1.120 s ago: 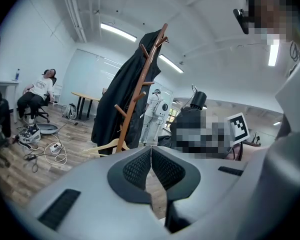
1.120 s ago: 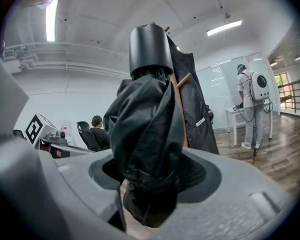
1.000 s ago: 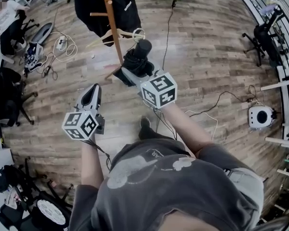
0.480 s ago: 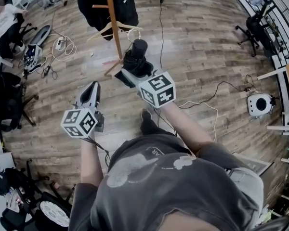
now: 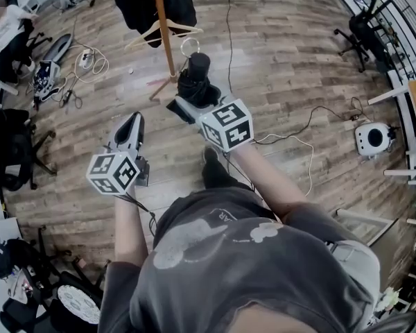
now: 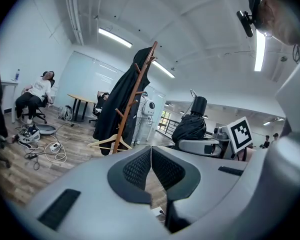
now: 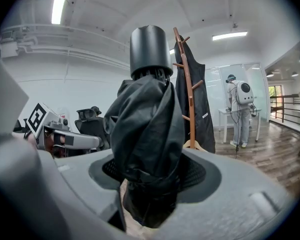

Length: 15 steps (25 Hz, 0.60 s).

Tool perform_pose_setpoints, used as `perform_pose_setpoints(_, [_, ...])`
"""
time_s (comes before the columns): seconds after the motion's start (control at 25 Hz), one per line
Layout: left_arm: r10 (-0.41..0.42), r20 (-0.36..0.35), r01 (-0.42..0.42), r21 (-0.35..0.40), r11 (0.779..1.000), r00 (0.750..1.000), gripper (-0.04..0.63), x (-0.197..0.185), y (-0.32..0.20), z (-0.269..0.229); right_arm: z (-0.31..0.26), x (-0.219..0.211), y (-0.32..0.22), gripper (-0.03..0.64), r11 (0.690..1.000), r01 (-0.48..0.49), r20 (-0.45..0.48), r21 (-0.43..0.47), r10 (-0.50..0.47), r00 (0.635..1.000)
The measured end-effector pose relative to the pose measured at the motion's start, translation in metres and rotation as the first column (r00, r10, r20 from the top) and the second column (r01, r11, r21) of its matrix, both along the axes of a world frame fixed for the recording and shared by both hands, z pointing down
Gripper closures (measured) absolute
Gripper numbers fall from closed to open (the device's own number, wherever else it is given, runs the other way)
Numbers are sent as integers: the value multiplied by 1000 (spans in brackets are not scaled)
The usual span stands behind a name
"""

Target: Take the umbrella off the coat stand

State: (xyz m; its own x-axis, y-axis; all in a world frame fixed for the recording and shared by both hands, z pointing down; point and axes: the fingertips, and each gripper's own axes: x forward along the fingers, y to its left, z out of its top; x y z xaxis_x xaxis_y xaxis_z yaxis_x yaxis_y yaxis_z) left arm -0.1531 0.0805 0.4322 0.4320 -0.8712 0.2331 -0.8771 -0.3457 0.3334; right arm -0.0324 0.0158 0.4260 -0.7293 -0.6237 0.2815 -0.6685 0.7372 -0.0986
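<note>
Beside the coat stand (image 5: 164,33), free of its pegs, the folded umbrella (image 5: 194,82) sits clamped in my right gripper (image 5: 192,104); left gripper (image 5: 130,132) jaws together, empty. Removal appears complete.

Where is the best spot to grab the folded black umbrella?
Probably round the soft bundled middle of the folded black umbrella, coming from the side, because it stands upright and the fabric squashes. The right gripper has its jaws closed there now, below the smooth round black handle, which might slip.
</note>
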Motion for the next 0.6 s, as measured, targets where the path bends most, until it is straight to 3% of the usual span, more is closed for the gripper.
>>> perform_pose_setpoints(0.6, [29, -10, -29, 22, 999, 1000, 583, 13, 69, -2, 0, 14, 75, 345, 998, -27, -30, 52, 28, 999])
